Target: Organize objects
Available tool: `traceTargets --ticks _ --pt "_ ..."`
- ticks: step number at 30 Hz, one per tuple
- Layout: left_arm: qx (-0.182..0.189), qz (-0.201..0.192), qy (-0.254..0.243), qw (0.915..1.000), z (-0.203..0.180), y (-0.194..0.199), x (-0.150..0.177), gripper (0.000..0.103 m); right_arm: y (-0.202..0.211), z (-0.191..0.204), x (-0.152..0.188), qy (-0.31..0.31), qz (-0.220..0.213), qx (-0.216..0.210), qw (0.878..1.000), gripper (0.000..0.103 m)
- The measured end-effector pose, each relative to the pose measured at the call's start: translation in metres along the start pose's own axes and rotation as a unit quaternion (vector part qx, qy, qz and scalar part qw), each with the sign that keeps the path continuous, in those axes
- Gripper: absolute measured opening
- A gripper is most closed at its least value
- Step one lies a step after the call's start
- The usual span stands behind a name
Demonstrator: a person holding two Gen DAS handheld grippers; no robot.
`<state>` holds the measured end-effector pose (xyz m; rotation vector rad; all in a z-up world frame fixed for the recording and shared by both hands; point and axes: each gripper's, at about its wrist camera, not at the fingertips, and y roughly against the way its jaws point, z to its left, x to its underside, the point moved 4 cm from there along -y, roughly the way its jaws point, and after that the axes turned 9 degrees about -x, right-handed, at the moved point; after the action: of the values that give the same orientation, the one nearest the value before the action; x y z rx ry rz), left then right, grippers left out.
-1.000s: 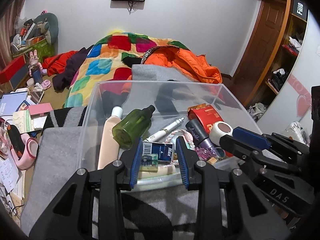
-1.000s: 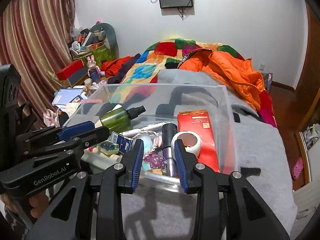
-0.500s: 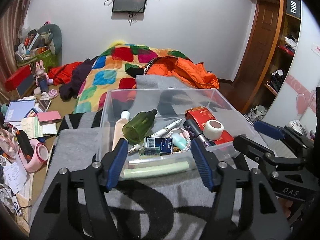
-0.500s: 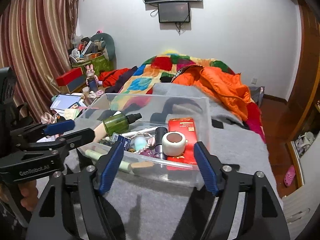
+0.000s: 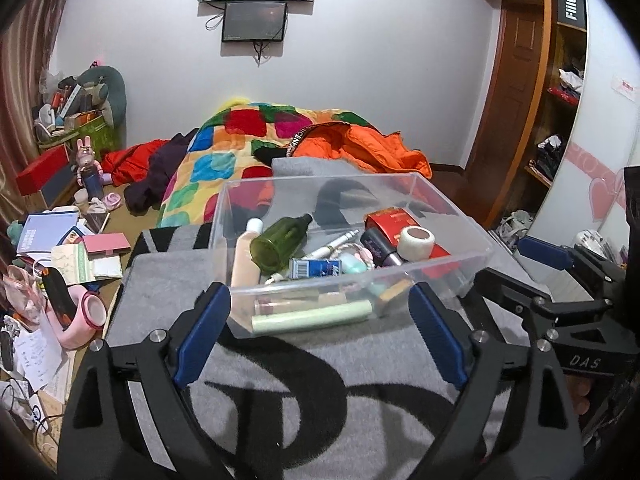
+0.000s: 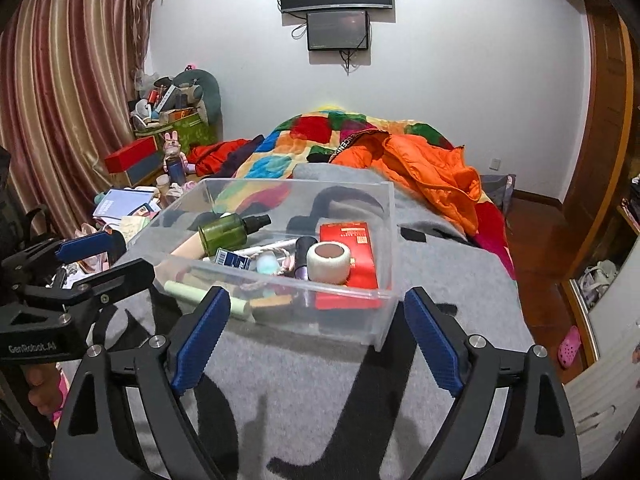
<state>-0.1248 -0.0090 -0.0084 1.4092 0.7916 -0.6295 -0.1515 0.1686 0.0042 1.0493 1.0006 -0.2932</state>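
Note:
A clear plastic bin sits on a grey blanket. It holds a green bottle, a red box, a white tape roll, a cream tube, a pale green tube, a white pen and a small blue-and-white box. My left gripper hovers before the bin's near wall, jaws opening, pads touching nothing. My right gripper stands beside it at the bin's right front corner, jaws also opening and empty.
Behind the bin lie a patchwork quilt and an orange jacket. Papers, boxes and a pink tape dispenser crowd the left side. A wooden door and shelves stand on the right.
Both grippers went from nearly shut to wide open. Both drew back from the bin and rose a little, so the bin looks farther away.

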Motion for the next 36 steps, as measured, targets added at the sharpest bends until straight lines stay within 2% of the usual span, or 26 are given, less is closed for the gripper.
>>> traceTargets --ticks 16,36 --pt "-0.003 0.002 0.008 1.0000 -0.002 0.006 0.009 0.091 0.017 0.003 0.011 -0.003 -0.011 -0.005 1.000 0.087" --pt "0.002 0.007 0.014 0.9999 0.000 0.004 0.009 0.091 0.014 0.005 0.015 -0.006 -0.001 -0.009 1.000 0.087"
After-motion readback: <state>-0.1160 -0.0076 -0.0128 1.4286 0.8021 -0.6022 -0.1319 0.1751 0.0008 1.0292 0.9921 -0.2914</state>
